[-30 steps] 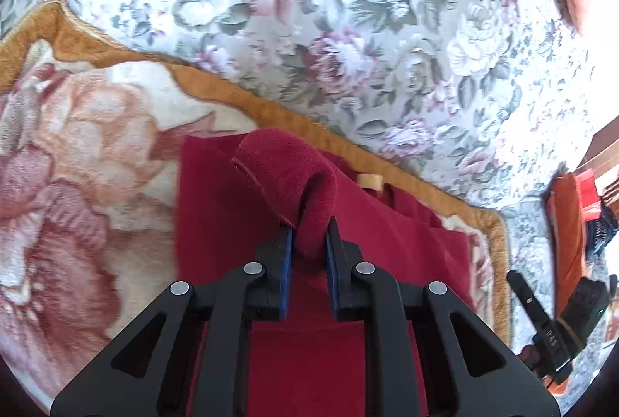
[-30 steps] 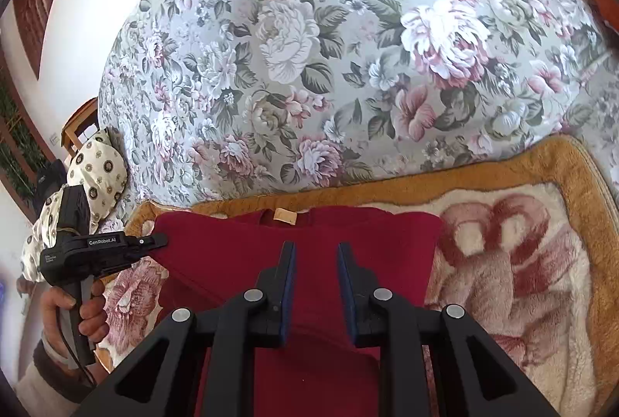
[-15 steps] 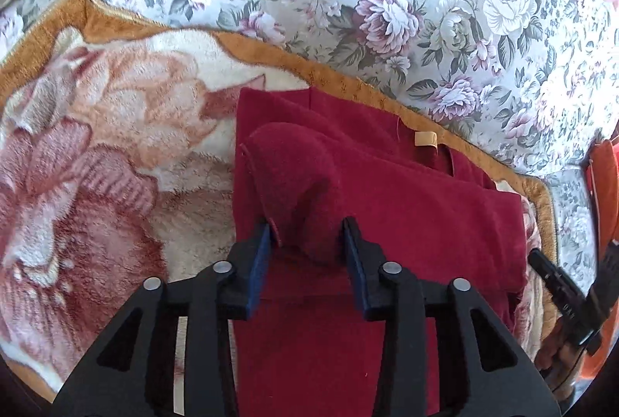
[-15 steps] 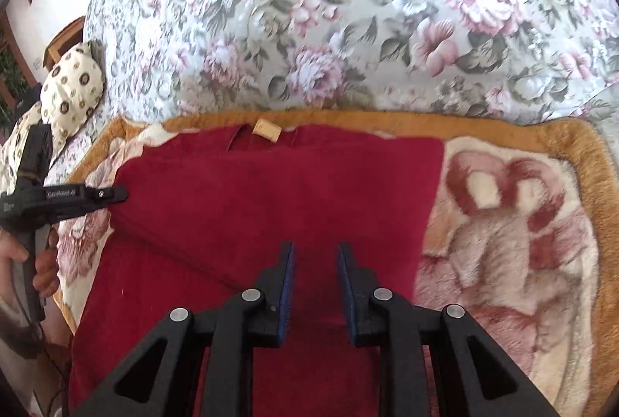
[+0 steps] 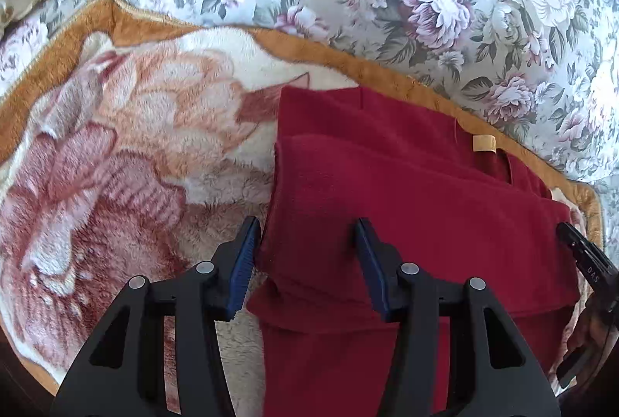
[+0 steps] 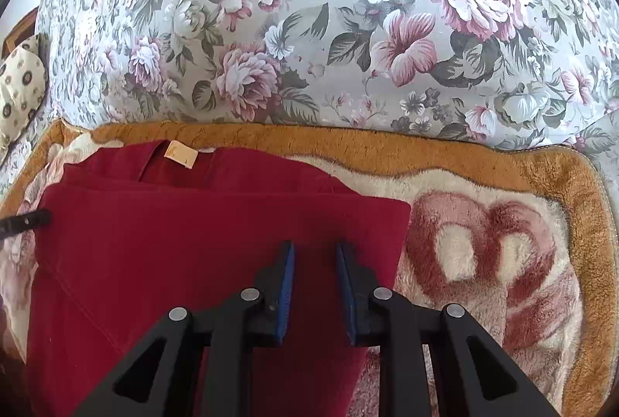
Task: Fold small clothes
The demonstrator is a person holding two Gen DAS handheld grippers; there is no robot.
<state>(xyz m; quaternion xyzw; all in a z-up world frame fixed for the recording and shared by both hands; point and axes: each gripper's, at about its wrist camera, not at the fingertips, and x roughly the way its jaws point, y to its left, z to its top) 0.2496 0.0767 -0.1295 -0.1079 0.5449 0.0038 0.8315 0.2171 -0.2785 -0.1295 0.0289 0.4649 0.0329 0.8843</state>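
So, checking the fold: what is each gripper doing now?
Left gripper: open, just released the red garment.
Right gripper: open, holding nothing.

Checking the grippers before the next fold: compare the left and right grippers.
The left gripper has just opened wide, straddling the red garment's folded sleeve; the right gripper stands narrower, over flat cloth. Left sits at the garment's edge, right further in. Both have blue pads, gripping nothing.

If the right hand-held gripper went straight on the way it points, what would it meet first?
Most likely the dark red garment: the right hand-held gripper points down at its folded top layer near the right edge. Depth is unclear.
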